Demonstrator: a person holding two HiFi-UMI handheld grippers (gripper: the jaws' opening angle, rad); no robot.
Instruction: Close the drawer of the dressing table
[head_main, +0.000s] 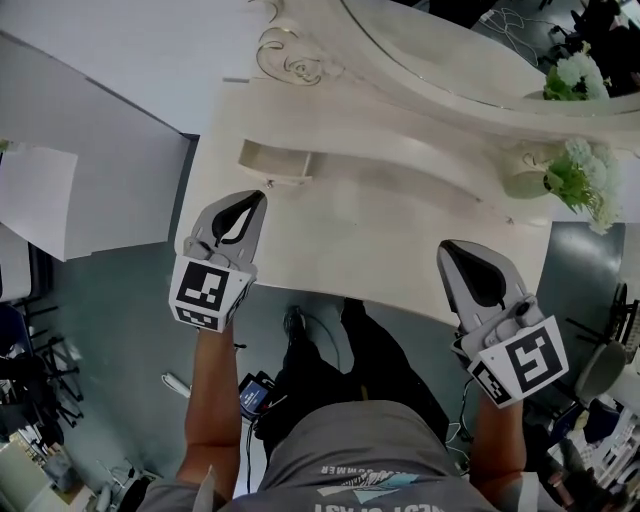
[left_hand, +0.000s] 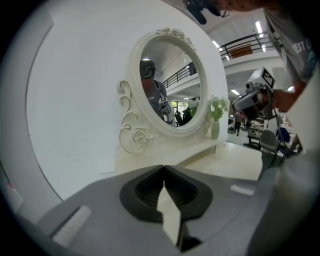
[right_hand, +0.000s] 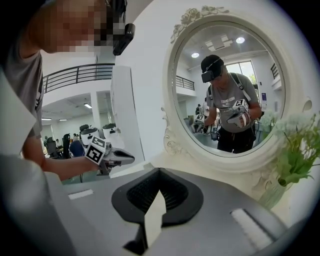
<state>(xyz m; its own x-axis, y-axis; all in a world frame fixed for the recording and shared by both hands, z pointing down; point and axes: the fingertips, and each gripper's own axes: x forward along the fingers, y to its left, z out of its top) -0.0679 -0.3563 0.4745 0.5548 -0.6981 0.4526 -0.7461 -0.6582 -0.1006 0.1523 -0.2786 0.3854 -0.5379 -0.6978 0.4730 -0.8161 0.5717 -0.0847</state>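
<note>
The small drawer (head_main: 272, 158) stands pulled out from the raised back tier of the cream counter (head_main: 380, 235), at about 11 o'clock in the head view, its hollow showing from above. The left gripper (head_main: 262, 196) hovers with its tip just beside the drawer's front, at the drawer's 6 o'clock; whether they touch cannot be told. Its jaws are pressed together with nothing between them. The right gripper (head_main: 447, 246) sits over the counter's near edge at 4 o'clock, jaws likewise together and empty. An oval mirror (head_main: 430, 55) rises at 12 o'clock, and a vase of flowers (head_main: 560, 178) stands at 2 o'clock.
</note>
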